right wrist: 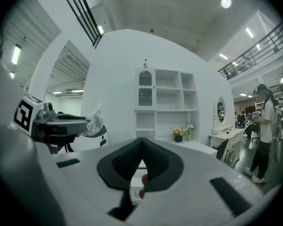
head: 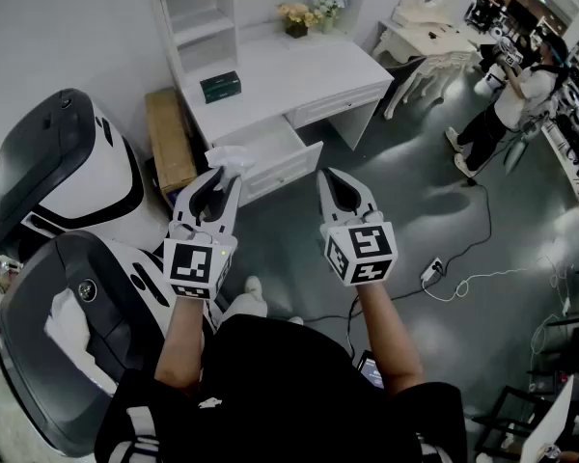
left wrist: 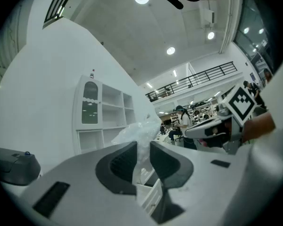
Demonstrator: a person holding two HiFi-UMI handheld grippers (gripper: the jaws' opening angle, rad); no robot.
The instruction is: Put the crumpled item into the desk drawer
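Pinching the crumpled item (head: 230, 157) in your left claw (head: 222, 174), right claw (head: 331, 176) pressed together, release it only inside the open drawer (head: 288, 167) of the bench (head: 299, 75).

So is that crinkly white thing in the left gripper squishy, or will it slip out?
Probably squishy: the crumpled item looks like thin, see-through film, bunched and creased where the left gripper pinches it. Likely very light, since a small pinch holds it up. It probably won't roll, but it may spring open in the drawer.
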